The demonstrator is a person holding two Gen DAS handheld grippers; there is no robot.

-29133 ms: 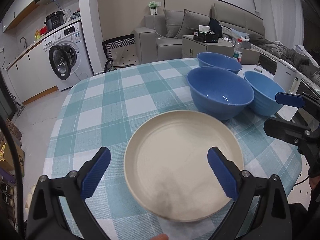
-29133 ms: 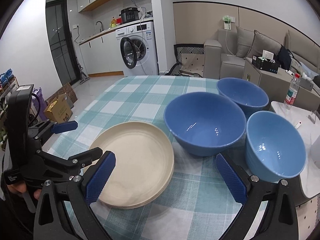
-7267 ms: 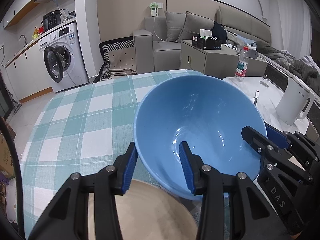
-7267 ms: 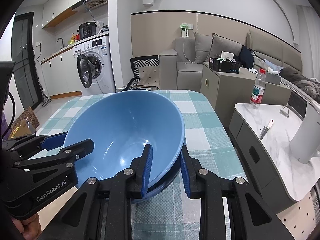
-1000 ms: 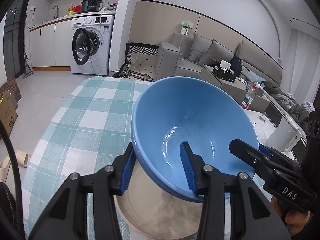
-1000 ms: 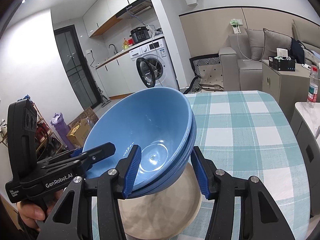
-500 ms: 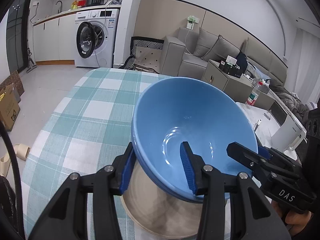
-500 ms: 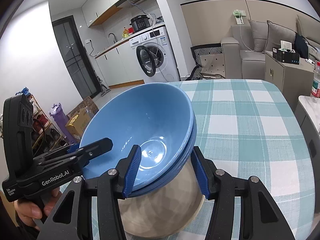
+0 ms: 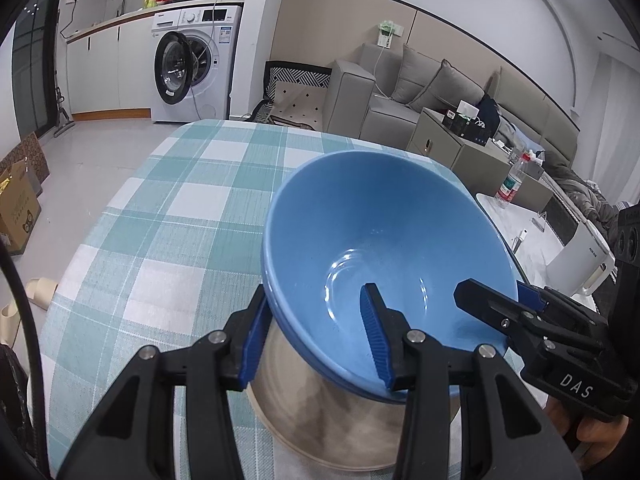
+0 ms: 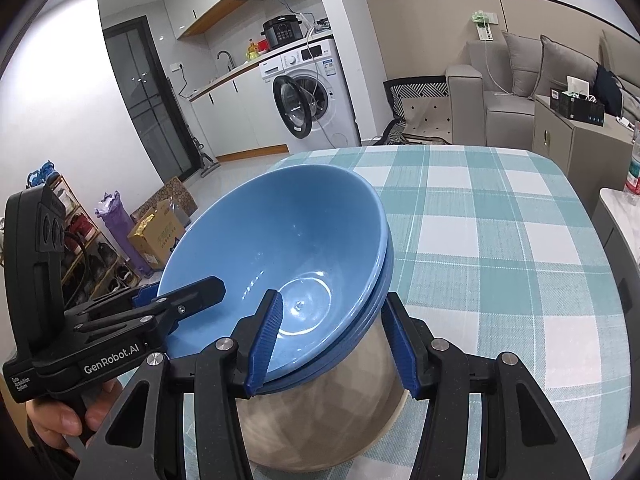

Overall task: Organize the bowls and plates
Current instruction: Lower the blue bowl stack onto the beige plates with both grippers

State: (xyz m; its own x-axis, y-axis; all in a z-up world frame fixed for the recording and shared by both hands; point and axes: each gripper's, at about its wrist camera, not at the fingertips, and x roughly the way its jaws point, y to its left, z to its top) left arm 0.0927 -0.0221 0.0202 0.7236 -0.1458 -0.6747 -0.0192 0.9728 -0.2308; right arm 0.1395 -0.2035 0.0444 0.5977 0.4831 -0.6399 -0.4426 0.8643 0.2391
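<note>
Nested blue bowls (image 9: 384, 248) carried by two tongs above a cream plate (image 9: 332, 412)
The left tongs (image 9: 312, 336) clamp the stack's near rim; the right tongs (image 10: 332, 336) clamp its opposite rim, one pad inside and one outside. The tilted stack hangs over the plate on the checked bench (image 9: 168, 216)

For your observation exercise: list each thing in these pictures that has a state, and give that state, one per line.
Bowls: nested, tilted, held over the plate.
Plate: on the table, under the bowls.
Left gripper: shut on the bowls' rim.
Right gripper: shut on the opposite rim.
Washer: door open.
</note>
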